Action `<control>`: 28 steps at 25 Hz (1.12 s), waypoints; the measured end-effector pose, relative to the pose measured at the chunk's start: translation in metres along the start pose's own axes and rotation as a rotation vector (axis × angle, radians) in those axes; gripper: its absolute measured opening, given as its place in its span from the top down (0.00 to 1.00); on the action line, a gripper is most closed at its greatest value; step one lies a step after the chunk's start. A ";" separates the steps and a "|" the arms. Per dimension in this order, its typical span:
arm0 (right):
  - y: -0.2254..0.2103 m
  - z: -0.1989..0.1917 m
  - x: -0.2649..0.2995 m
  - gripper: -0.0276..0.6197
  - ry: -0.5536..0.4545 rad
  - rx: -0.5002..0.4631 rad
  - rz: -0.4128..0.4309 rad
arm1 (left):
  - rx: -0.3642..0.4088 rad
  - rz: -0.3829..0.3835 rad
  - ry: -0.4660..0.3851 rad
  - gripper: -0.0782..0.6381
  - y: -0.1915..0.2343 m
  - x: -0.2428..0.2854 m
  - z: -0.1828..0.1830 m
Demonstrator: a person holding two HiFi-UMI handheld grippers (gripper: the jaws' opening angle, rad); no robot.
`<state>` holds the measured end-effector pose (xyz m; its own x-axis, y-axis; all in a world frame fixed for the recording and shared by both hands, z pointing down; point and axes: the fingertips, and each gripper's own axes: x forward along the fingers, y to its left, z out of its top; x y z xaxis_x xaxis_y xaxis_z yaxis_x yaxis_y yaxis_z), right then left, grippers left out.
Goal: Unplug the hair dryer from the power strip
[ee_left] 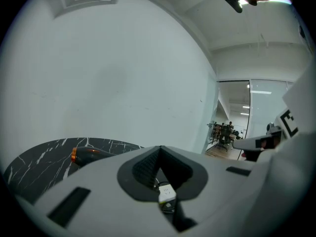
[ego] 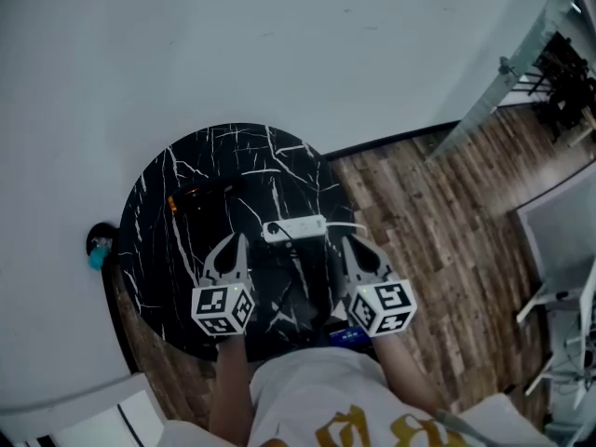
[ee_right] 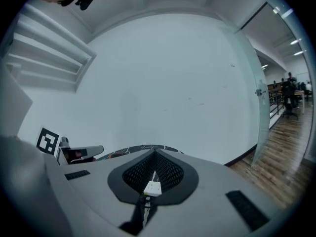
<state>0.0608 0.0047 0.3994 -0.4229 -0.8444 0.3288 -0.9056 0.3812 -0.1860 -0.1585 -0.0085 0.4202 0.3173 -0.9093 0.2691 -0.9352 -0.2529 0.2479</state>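
Looking down from the head view, the hair dryer was lying on its side on the round black marble table, off to the left of the power strip and a bit further from the person, not touching it. It was black with an orange end, so it nearly vanished against the tabletop. The white power strip sat near the middle of the table. There seemed to be a dark plug at its left end, though I couldn't really make out the cord against the black top. A white lead ran off the strip's right end toward the table edge.

What could go wrong, I reckon: the strip looked light and nothing was pinning it. A tug on the plug with one gripper alone would probably just drag the whole strip along, maybe off the table onto the wood floor. Grabbing the dark cord instead of the plug body would be another easy slip, since both were hard to see there.

Fingers: the left gripper had its jaws shut tight with nothing in them, on the person's side of the strip's left end and apart from it. The right gripper was the same, closed and empty, on the person's side of the strip's right end. Both gripper views showed the strip only through the gap under the closed pads, out ahead, not clamped. Both would need to open before gripping anything.
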 end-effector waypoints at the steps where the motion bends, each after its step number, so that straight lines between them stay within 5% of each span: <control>1: -0.001 0.003 -0.001 0.96 -0.004 0.006 -0.001 | 0.003 -0.002 -0.006 0.89 0.000 0.001 0.001; 6: -0.006 0.012 -0.004 0.96 -0.017 0.000 -0.010 | -0.017 -0.021 -0.062 0.89 0.000 -0.002 0.011; 17: -0.005 0.001 0.000 0.96 0.018 -0.005 0.014 | 0.130 -0.002 -0.012 0.89 -0.011 -0.003 0.006; 28: -0.005 0.002 0.005 0.96 0.015 -0.018 0.018 | 0.141 -0.030 -0.004 0.89 -0.018 0.003 0.005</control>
<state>0.0631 -0.0018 0.4004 -0.4391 -0.8319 0.3393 -0.8984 0.4026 -0.1757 -0.1414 -0.0078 0.4122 0.3450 -0.9021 0.2593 -0.9382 -0.3236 0.1224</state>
